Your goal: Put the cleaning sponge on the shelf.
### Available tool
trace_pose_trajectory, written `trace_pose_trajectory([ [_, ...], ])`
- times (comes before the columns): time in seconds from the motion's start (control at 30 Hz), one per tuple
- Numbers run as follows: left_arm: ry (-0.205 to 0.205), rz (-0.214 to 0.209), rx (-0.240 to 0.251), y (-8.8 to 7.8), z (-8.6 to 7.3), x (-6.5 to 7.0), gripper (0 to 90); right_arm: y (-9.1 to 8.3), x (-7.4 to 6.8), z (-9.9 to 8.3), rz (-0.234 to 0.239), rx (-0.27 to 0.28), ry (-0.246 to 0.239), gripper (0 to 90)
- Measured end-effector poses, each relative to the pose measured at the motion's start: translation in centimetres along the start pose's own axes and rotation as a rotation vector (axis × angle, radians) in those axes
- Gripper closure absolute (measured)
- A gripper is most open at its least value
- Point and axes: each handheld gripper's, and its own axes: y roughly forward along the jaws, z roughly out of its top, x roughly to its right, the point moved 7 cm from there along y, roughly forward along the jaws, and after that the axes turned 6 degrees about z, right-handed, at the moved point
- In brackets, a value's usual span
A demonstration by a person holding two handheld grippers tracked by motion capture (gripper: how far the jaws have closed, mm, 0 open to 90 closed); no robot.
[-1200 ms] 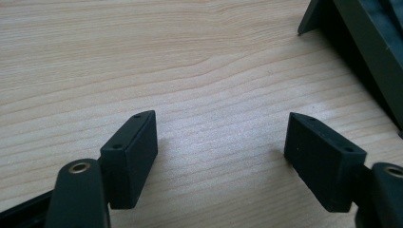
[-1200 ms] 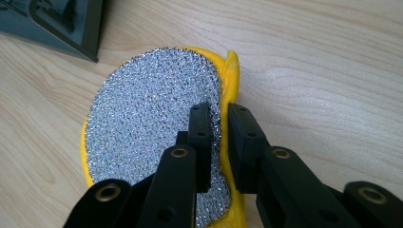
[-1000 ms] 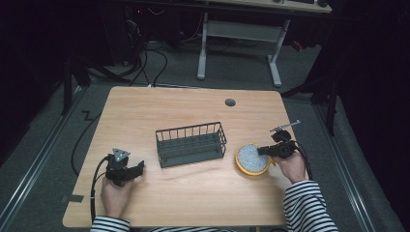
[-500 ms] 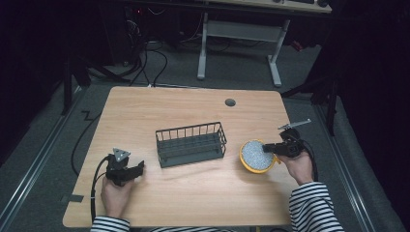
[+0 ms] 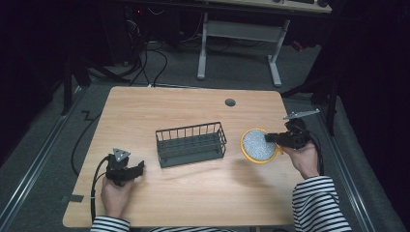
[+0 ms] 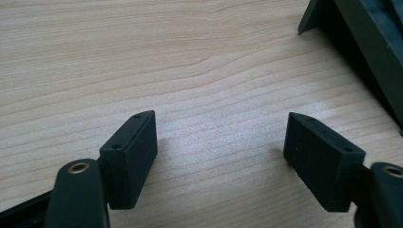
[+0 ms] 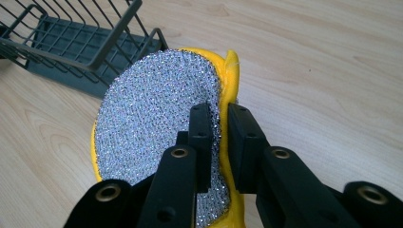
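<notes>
Dark wire rack [image 5: 191,144] beside yellow-backed silver scouring pad [image 5: 258,145] in right tool [image 5: 270,137]

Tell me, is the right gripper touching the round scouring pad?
Touching. In the right gripper view, the right gripper has both jaws pressed on the edge of the scouring pad, pinching it between them.

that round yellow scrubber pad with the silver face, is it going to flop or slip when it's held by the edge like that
Probably soft: the scrubber pad looks pinched thin between the right gripper jaws. It seems light and fairly self-supporting, since it stands out from an edge grip without drooping. Slipping looks unlikely, as the glittery mesh face appears rough.
</notes>
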Motion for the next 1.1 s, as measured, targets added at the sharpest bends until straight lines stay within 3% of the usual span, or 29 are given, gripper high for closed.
trace_pose_trajectory([
  [0.73,-0.003,-0.003,0.001,0.0,0.0,0.0,27.3,-1.3,-2.6,5.4,0.018,0.067,-0.093,81.3],
  [1.1,-0.007,-0.007,0.001,0.0,0.0,0.0,27.2,0.1,-4.7,8.7,0.032,0.064,-0.144,81.3],
])
